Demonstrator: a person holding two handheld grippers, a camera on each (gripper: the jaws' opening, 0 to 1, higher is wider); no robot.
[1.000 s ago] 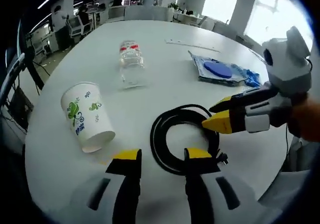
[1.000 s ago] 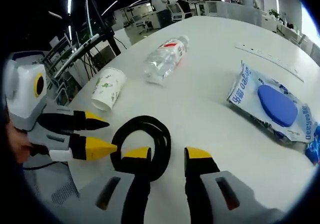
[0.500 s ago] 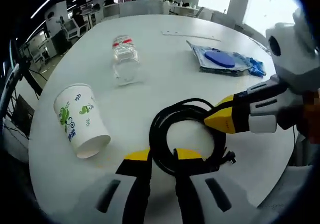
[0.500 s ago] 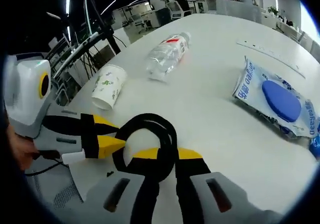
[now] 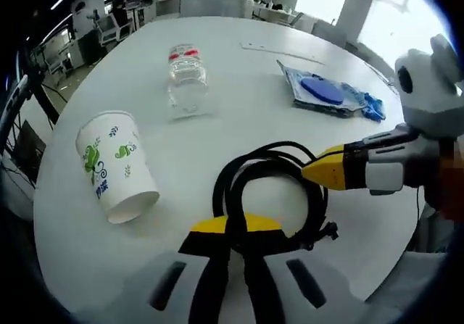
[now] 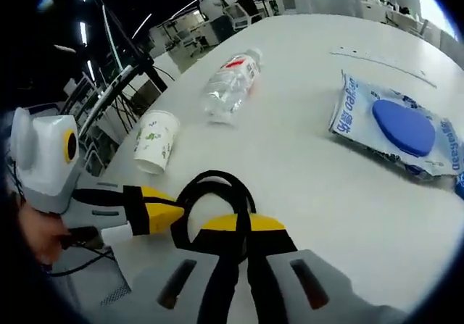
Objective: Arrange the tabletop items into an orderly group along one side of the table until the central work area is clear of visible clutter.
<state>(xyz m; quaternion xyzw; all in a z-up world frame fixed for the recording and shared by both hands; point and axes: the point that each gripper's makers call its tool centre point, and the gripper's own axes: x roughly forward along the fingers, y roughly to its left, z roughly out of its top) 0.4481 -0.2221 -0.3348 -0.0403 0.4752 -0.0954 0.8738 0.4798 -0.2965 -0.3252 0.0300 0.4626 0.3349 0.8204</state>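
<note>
L gripper (image 5: 230,231) jaws clamped on black cable coil (image 5: 270,193) (near rim), R gripper (image 6: 239,226) jaws likewise

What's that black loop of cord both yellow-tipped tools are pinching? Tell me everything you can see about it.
The black cable is a thin, smooth, rubbery-looking cord wound into a few round loops, with a small end piece poking out at one side. It sits near the edge of the white table, apart from the paper cup and bottle. The left gripper is shut on one side of the coil, and the right gripper is shut on the other. The pictures do not settle whether it rests flat or is slightly lifted.
</note>
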